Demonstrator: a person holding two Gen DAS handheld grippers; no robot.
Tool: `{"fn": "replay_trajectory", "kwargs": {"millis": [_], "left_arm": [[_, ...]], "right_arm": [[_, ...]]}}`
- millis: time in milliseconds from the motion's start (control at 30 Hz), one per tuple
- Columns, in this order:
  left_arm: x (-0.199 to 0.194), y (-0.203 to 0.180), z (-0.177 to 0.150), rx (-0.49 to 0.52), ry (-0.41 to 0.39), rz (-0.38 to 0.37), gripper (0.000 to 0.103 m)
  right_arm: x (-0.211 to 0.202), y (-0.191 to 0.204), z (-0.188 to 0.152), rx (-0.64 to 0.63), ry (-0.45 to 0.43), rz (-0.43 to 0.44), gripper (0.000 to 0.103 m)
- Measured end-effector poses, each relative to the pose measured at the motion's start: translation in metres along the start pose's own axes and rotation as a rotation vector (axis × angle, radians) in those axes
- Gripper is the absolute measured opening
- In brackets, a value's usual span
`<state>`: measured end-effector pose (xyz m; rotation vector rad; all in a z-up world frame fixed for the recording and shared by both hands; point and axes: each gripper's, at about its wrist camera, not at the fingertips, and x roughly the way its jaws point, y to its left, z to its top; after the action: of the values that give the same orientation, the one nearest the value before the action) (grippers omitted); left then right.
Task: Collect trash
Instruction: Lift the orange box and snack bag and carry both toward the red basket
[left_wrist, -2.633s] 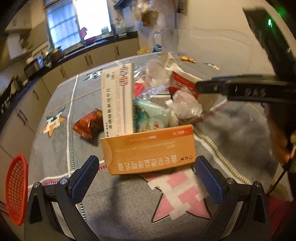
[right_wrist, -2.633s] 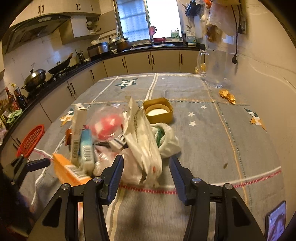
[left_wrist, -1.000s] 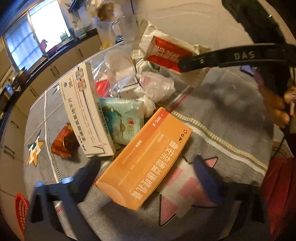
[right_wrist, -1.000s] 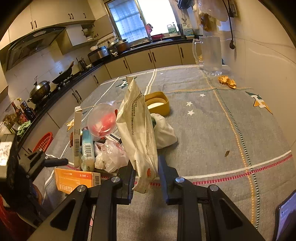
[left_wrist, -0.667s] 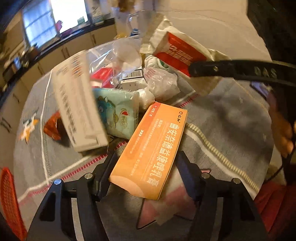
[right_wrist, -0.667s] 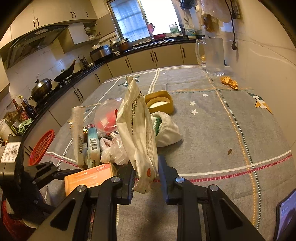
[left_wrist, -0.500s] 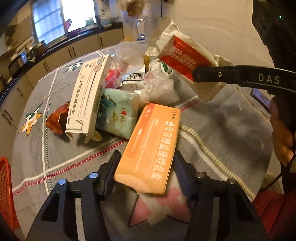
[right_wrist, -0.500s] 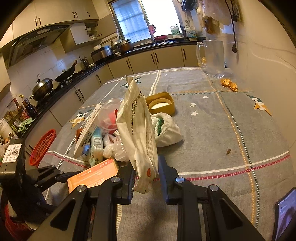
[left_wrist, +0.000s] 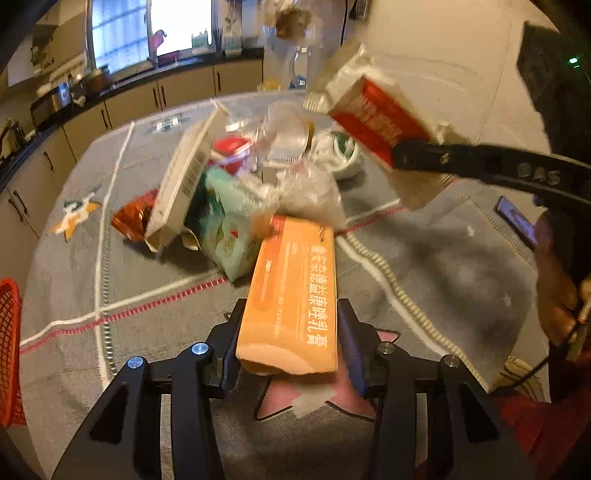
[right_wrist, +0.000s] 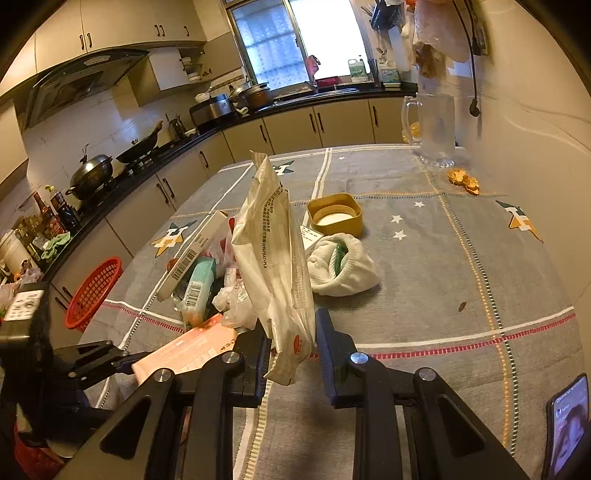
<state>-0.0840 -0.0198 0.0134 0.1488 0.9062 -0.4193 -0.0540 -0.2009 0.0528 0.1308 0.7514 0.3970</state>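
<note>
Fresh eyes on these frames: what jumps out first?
The left gripper, whose jaws have just been closing, clamps the near end of a long orange box. The right gripper holds a tall cream packet upright above the grey star-patterned tablecloth. Between them sits a jumbled trash heap, with a red basket at the table's left edge.

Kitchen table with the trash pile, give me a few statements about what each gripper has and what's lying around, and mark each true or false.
1. The left gripper has the orange box between its fingers. True.
2. The right gripper is empty. False: it is shut on the white wrapper bag.
3. A red mesh basket sits at the table's edge. True.
4. The glass mug lies tipped over. False: it stands upright.
</note>
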Motion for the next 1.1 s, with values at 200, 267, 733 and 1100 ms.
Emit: {"fn": "replay_trajectory", "kwargs": {"millis": [200, 267, 733, 1100], "left_arm": [[0.013, 0.002, 0.003, -0.015, 0.031, 0.020, 0.054], [0.014, 0.001, 0.004, -0.011, 0.030, 0.031, 0.052], [-0.040, 0.001, -0.005, -0.051, -0.125, 0.000, 0.044], [-0.096, 0.031, -0.008, -0.125, -0.268, 0.046, 0.044]], "right_arm": [[0.001, 0.000, -0.001, -0.006, 0.004, -0.003, 0.025], [0.001, 0.000, -0.002, -0.007, 0.006, -0.001, 0.025], [-0.001, 0.016, -0.003, -0.039, 0.001, 0.023, 0.025], [-0.004, 0.042, 0.003, -0.077, 0.000, 0.074, 0.025]]}}
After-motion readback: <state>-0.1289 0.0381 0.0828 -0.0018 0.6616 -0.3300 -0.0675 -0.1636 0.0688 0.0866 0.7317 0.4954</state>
